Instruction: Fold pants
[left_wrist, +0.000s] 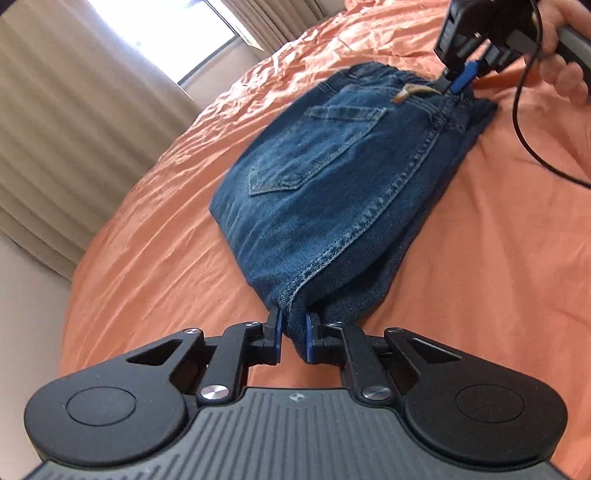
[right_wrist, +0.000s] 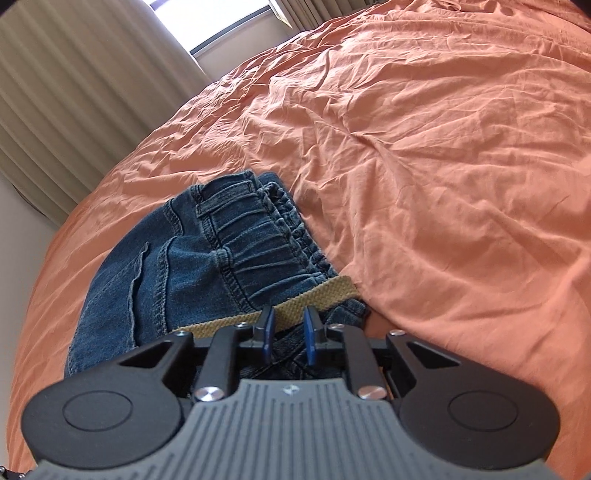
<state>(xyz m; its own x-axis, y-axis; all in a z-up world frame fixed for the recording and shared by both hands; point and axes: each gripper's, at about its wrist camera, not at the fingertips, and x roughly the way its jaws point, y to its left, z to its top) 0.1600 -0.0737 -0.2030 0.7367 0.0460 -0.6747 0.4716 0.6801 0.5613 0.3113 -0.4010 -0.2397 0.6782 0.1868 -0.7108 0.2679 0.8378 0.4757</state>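
Note:
Blue denim pants lie folded into a compact stack on the orange bedsheet, back pocket up. My left gripper is shut on the folded corner of the pants nearest the camera. My right gripper shows at the top right of the left wrist view, fingers at the waistband end. In the right wrist view the right gripper sits over the elastic waistband and a tan belt strip, with denim between its narrow-set fingers. The pants fill the lower left there.
The wrinkled orange sheet spreads wide to the right and beyond the pants. Beige curtains and a bright window stand past the bed's left edge. A black cable hangs from the right gripper.

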